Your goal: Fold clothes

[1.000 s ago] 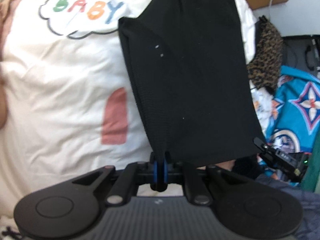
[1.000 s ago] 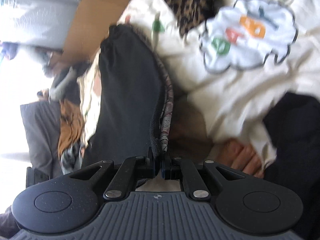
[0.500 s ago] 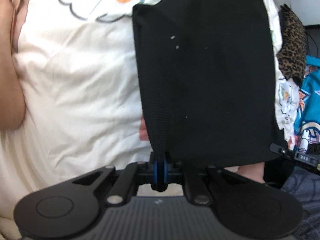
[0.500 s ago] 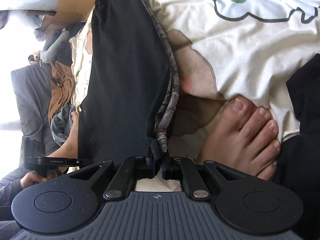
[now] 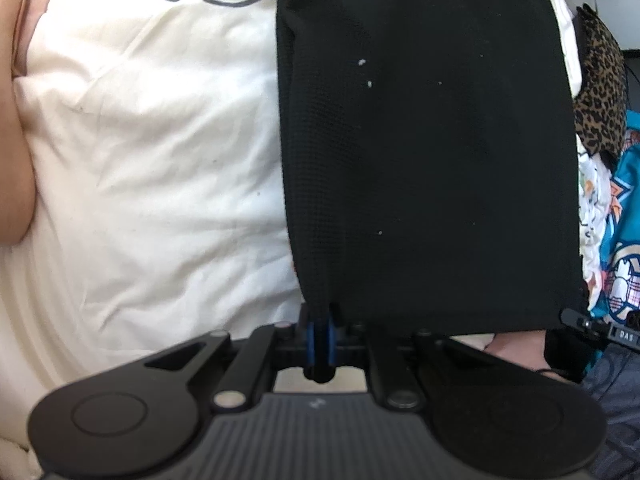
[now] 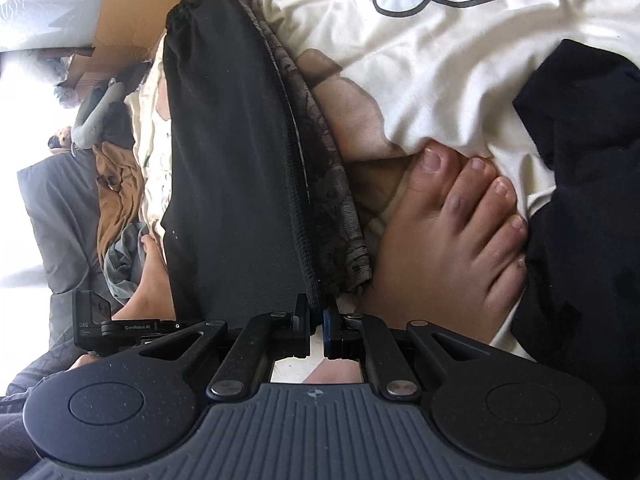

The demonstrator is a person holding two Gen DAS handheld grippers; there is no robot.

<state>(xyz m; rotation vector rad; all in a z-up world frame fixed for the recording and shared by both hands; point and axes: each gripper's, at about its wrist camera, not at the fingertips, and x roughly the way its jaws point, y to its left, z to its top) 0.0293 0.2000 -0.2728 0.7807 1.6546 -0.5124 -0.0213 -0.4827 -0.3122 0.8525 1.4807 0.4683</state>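
A black mesh garment (image 5: 424,152) hangs stretched over a cream blanket (image 5: 152,152). My left gripper (image 5: 319,322) is shut on its lower left corner. In the right wrist view the same black garment (image 6: 236,184) runs edge-on away from the camera, with a grey patterned lining (image 6: 340,216) along its right side. My right gripper (image 6: 320,314) is shut on its near edge. The other gripper (image 6: 120,326) shows at the lower left of that view, at the garment's far corner.
A person's bare foot (image 6: 448,232) rests on the cream blanket (image 6: 440,72) just right of the garment. A second black cloth (image 6: 584,200) lies at the right. A leopard-print piece (image 5: 600,92) and teal patterned clothes (image 5: 624,240) pile at the right. Cardboard (image 6: 132,12) stands behind.
Both grippers have come lower and closer to the blanket with the black garment still stretched between them. The printed cloud has slid toward the top edge, and the foot has come into view.
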